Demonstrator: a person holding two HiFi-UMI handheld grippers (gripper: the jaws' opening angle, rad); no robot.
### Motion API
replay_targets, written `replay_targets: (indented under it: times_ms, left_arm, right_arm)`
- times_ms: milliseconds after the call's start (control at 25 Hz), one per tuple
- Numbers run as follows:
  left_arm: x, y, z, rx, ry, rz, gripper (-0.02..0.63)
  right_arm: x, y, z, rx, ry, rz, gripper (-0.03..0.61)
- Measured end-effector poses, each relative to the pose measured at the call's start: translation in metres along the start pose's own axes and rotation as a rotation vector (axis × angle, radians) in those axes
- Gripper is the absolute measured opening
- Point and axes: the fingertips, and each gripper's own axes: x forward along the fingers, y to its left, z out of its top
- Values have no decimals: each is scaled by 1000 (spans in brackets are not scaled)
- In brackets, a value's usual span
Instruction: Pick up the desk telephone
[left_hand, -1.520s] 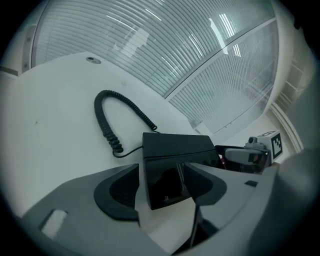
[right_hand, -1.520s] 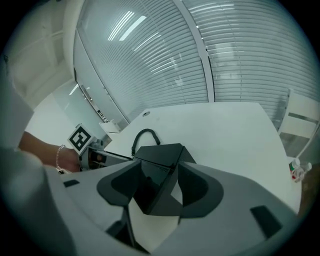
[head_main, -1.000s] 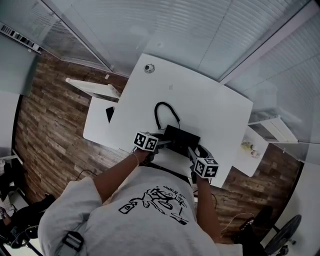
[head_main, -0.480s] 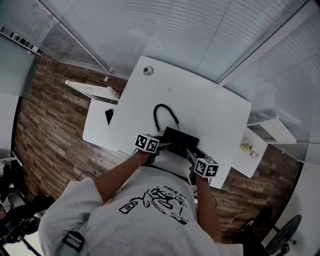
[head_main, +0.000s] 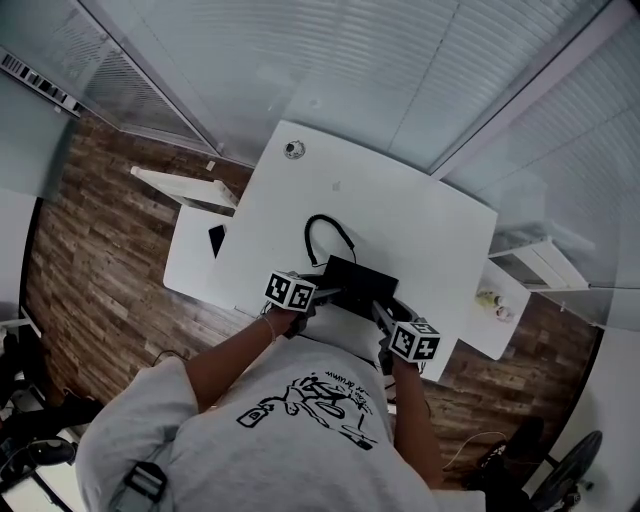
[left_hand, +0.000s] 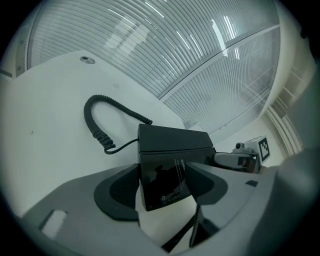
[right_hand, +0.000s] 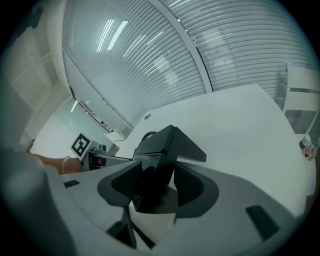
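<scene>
The black desk telephone (head_main: 360, 281) is near the front edge of the white table (head_main: 420, 215). Its coiled cord (head_main: 318, 228) loops away over the tabletop. My left gripper (head_main: 325, 293) is shut on the phone's left end (left_hand: 167, 167). My right gripper (head_main: 380, 312) is shut on its right end (right_hand: 160, 155). In the left gripper view the cord (left_hand: 97, 120) lies on the table behind the phone, and the right gripper (left_hand: 245, 157) shows beyond it. Whether the phone's base touches the table I cannot tell.
A round grommet (head_main: 292, 149) sits at the table's far left corner. A lower white side table (head_main: 190, 255) with a dark flat object (head_main: 217, 238) stands to the left. A small white stand (head_main: 495, 300) holding small items is on the right. Slatted glass walls (head_main: 400, 70) rise behind.
Both grippers keep their hold on the telephone. The whole scene has slid slightly down in the head view, and nothing has moved relative to the table.
</scene>
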Motion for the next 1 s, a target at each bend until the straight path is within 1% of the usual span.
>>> replay_targets:
  times_ms: [280, 600, 760, 1000]
  left_arm:
    - [-25, -21, 29, 49, -44, 22, 282]
    - [-50, -55, 62, 80, -92, 19, 281]
    - [-62, -64, 72, 95, -111, 19, 282]
    - [-82, -97, 91, 125, -138, 15, 281]
  right_arm:
    - [-20, 20, 33, -2, -77, 32, 191]
    - [-49, 41, 70, -26, -137, 47, 189]
    - [-57, 52, 82, -49, -158, 53, 187]
    - [-87, 70, 107, -85, -199, 59, 187]
